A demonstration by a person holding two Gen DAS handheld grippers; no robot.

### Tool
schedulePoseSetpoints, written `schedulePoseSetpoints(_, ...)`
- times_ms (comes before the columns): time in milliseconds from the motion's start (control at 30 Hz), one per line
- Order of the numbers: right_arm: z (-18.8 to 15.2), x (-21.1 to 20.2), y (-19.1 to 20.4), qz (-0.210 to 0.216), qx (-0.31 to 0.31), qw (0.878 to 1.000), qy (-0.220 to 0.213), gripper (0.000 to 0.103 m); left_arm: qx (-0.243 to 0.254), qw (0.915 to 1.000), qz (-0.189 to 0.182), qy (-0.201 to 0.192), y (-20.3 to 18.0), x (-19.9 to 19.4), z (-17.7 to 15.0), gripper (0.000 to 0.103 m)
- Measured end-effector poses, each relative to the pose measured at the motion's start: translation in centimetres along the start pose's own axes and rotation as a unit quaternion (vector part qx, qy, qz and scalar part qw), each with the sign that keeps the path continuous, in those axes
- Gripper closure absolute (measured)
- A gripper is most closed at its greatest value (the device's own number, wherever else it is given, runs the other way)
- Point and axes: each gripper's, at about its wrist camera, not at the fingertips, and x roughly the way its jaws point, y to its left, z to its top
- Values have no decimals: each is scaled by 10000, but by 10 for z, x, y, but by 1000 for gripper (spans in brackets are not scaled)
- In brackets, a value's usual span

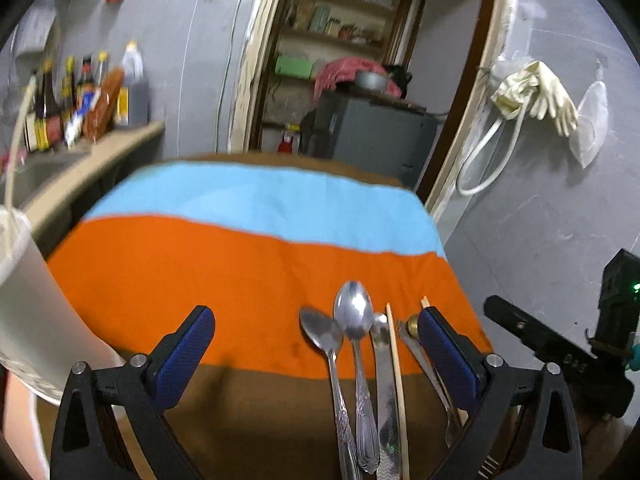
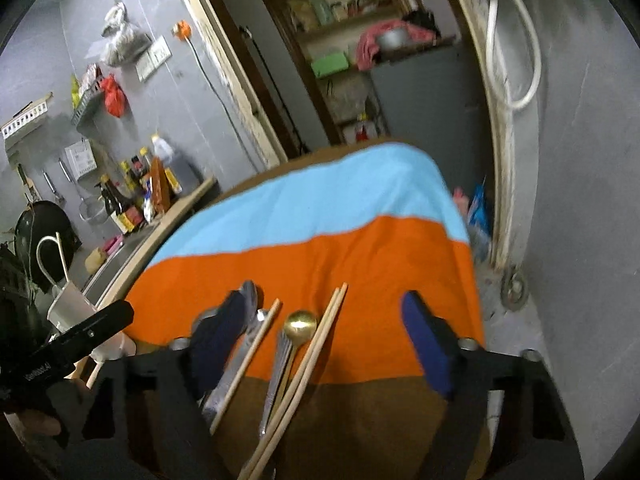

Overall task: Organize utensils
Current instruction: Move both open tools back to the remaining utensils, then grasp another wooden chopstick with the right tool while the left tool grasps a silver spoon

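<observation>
Left gripper (image 1: 316, 344) spread wide above shiny steel spoons (image 1: 352, 316) (nothing pinched). Right gripper (image 2: 328, 332) likewise spread, straddling pale wooden chopsticks (image 2: 320, 340) and round brass-coloured spoon (image 2: 300, 322).

The spoons' (image 1: 354, 320) handles run off the bottom edge; shelf bottles (image 1: 80, 96) are blurred.

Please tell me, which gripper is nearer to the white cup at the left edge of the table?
Left. The white cup stands just beside the left gripper, on its left. The right gripper hangs over the utensils, with the left gripper between it and the cup.
</observation>
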Motion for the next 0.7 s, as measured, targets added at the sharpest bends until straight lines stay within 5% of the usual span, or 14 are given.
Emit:
schedulePoseSetpoints(233, -16, 33, -4, 151, 141, 9987, 466, 67, -27, 9987, -184, 484, 3, 27, -6, 37)
schedulePoseSetpoints(433, -25, 45, 0, 270, 139, 9969, 732, 73, 40, 9954, -246, 924, 0, 47, -14, 56)
schedulePoseSetpoints(700, -33, 57, 0, 489, 221, 9929, 1061, 82, -52, 9908, -264, 1324, 1, 62, -19, 64)
